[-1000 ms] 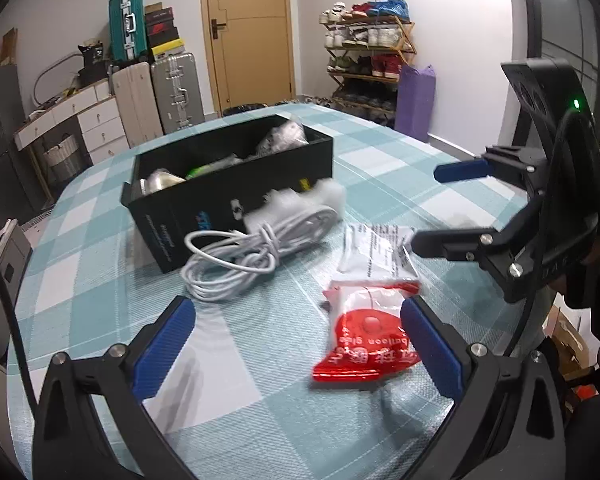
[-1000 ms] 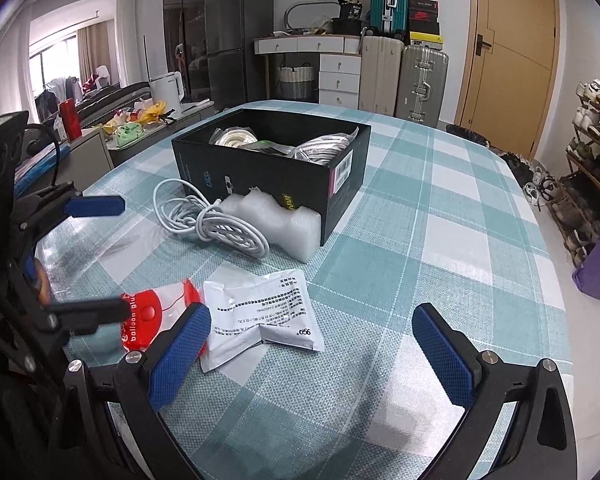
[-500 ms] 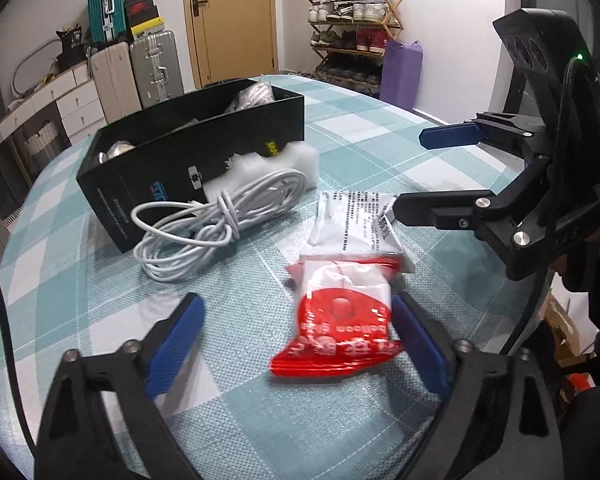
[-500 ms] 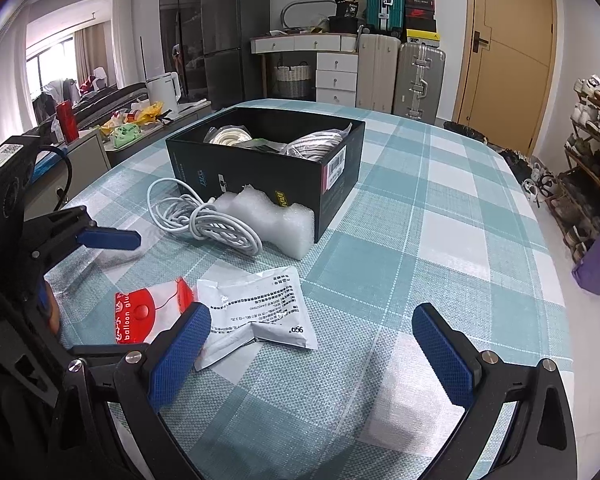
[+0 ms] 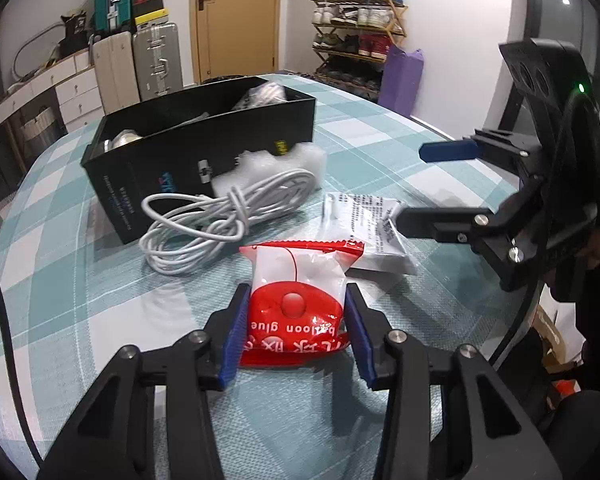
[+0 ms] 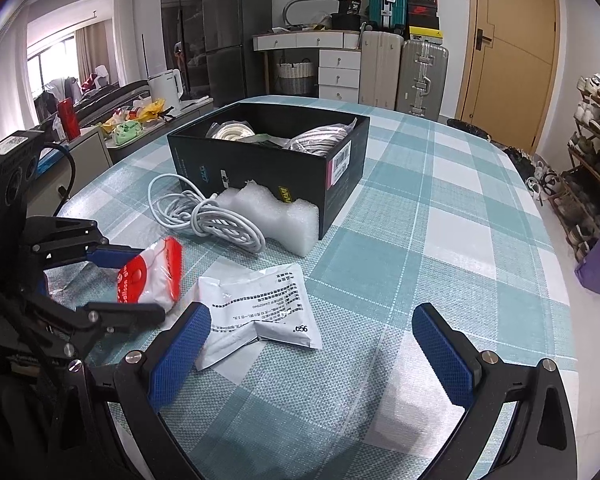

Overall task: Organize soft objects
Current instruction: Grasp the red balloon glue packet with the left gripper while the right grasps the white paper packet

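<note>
**Grasping the red pouch**

While the left hand-held gripper [image 5: 294, 328] pinches the red balloon-glue pouch [image 5: 296, 300] by its side edges on the checked worktop [image 5: 100, 300], treat the pouch as light, crinkly and slippery — hold mid-body. The right hand-held gripper [image 6: 310, 354] stays spread beside the white packet [image 6: 260, 304].

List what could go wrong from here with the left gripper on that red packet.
1. The left gripper pinches the red packet only at its sides; the slick, puffy wrapper may slip out on lifting.
2. The packet's top edge seems to lie on the white pouch, so lifting might drag it.
3. The black box already holds cable bundles, and the white cable and foam block lie in front of it; a low carry could snag them.
</note>
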Available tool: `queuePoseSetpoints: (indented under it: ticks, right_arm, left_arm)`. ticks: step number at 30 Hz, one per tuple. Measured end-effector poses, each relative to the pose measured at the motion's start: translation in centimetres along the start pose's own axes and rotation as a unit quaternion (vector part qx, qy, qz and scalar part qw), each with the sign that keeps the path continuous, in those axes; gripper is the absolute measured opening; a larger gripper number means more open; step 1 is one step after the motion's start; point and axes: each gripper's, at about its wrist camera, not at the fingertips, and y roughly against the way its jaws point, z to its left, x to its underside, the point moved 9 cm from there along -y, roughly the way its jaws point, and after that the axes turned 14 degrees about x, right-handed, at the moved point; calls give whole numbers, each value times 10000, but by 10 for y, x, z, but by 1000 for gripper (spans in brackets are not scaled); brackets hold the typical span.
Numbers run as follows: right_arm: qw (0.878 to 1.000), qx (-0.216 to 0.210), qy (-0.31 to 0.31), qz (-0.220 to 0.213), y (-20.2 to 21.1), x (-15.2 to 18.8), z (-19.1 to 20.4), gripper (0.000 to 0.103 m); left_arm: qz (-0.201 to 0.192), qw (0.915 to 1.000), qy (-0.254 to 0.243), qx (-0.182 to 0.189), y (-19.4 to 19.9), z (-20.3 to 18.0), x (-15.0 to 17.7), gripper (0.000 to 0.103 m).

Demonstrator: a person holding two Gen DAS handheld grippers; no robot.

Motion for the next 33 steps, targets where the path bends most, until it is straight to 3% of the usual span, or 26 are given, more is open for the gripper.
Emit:
queuePoseSetpoints:
  ticks: [29,33]
  right_arm:
    - [9971,-308,468,509,-26,6,37,102]
    - [9971,-315,474,510,-28,6,37,91]
  left_arm:
    - [-489,9987,142,93,30,6,-14,43]
    - [-540,9984,167,80,34,7,-16,43]
